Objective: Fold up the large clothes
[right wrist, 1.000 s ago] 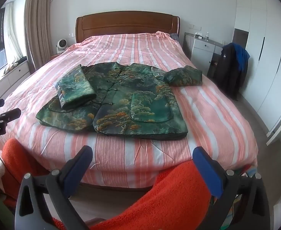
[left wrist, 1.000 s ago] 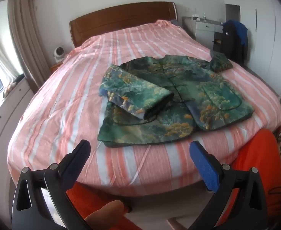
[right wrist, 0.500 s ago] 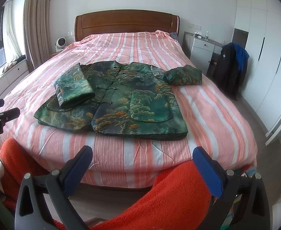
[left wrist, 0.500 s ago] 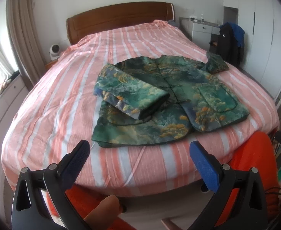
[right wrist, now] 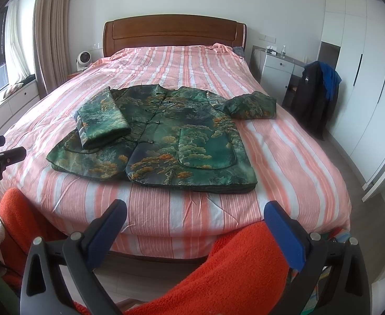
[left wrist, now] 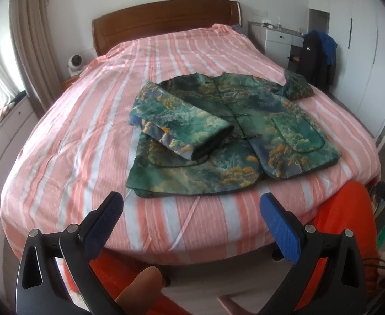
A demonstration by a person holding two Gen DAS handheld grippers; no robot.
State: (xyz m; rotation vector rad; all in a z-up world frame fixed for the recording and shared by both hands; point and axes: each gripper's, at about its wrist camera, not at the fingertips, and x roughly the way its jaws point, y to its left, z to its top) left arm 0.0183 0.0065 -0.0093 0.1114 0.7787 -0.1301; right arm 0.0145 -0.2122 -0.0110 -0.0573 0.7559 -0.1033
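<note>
One green patterned jacket (right wrist: 166,136) lies face up near the foot of a bed (right wrist: 284,152) covered in a pink, orange and white striped sheet. Its two sleeves lie differently: one sleeve (right wrist: 102,119) is folded in over the front panel, while the other sleeve (right wrist: 250,105) stretches out sideways on the sheet. One patch pocket (right wrist: 205,148) is fully visible on the front, and a row of knot buttons runs down the centre (at least four can be counted in the right wrist view).

Two grippers are in view, neither touching the cloth. The left gripper (left wrist: 191,211) hangs short of the bed's foot edge, its two blue-padded fingers spread wide with nothing between them. The right gripper (right wrist: 195,219) is likewise spread wide and empty, held above an orange fleece garment (right wrist: 231,270) worn by the person.

Behind the bed stand one wooden headboard (right wrist: 174,32), one small white fan (right wrist: 83,59) on a bedside surface, one curtain (right wrist: 51,34), one white cabinet (right wrist: 276,74) and a dark jacket (right wrist: 314,102) with a blue garment hung over it. White wardrobe doors (right wrist: 363,78) line the far side.

Some white lettering shows on the left gripper's body at the edge of the right wrist view, but it is too small to read reliably
</note>
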